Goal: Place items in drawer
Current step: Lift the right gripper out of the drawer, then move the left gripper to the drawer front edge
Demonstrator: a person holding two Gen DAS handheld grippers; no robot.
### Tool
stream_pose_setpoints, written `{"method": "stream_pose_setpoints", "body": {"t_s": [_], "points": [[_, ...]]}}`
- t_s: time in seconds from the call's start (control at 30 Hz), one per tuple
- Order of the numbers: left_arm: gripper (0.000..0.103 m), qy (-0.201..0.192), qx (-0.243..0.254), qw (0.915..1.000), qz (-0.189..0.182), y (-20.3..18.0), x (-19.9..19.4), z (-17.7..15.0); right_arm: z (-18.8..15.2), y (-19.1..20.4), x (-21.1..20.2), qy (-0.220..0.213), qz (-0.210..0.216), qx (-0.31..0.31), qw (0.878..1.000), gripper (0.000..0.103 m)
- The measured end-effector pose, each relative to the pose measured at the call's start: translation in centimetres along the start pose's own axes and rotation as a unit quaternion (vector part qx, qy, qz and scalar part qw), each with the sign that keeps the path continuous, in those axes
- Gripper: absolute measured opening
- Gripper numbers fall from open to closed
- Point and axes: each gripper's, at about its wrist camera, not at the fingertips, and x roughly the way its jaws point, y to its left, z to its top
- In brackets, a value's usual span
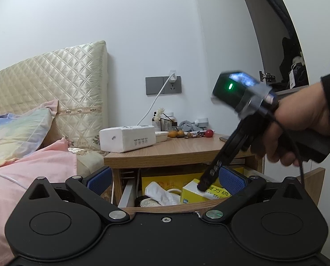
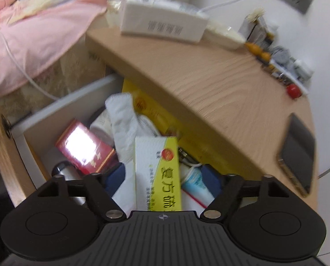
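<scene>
At far left lies my soft pink quilt (image 1: pixel 20 170) below the quilted satin headboard (image 1: pixel 54 84). My left gripper (image 1: pixel 165 180) hangs spread wide and empty before the open drawer (image 1: pixel 160 209) of the wood-grain nightstand (image 1: pixel 187 148), which carries a white tissue pack (image 1: pixel 127 138). My right gripper (image 2: pixel 162 178) reaches into the drawer, pads parted on either side of the yellow-and-white carton (image 2: pixel 158 175); whether they touch it, I cannot tell. A glossy red box (image 2: pixel 85 149) lies left of it.

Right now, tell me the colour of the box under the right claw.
White and yellow box, clearest in the right wrist view.
</scene>
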Motion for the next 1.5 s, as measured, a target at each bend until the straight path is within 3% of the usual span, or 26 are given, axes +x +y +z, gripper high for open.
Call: {"method": "stream_pose_setpoints", "body": {"t_s": [0.27, 0.53, 0.67, 0.8, 1.13, 1.5], "points": [[0.102, 0.001, -0.006, 1.0, 0.003, 0.1, 0.0, 0.0, -2.0, -0.9, -6.5, -0.127, -0.054, 0.079, 0.987, 0.103], [0.102, 0.006, -0.032, 0.9993, 0.021, 1.6, 1.0, -0.4, -7.1, -1.0, -9.9, -0.242, -0.068, 0.182, 0.951, 0.103], [0.102, 0.018, -0.037, 0.9986, 0.031, 2.4, 1.9, -0.8, -9.2, -0.7, -9.2, -0.277, -0.084, 0.179, 0.94, 0.103], [0.102, 0.02, -0.043, 0.9977, 0.047, 2.9, 2.1, -1.1, -11.1, -0.7, -8.9, -0.325, -0.118, 0.189, 0.919, 0.103], [0.102, 0.003, -0.029, 0.9988, 0.041, 2.7, 1.9, -1.0, -14.5, 0.8, -9.2, -0.409, -0.14, 0.202, 0.879, 0.103], [0.102, 0.03, -0.036, 0.9973, 0.057, 3.2, 2.8, -1.6, -16.1, 2.5, -10.5, -0.432, -0.145, 0.176, 0.872, 0.103]]}}
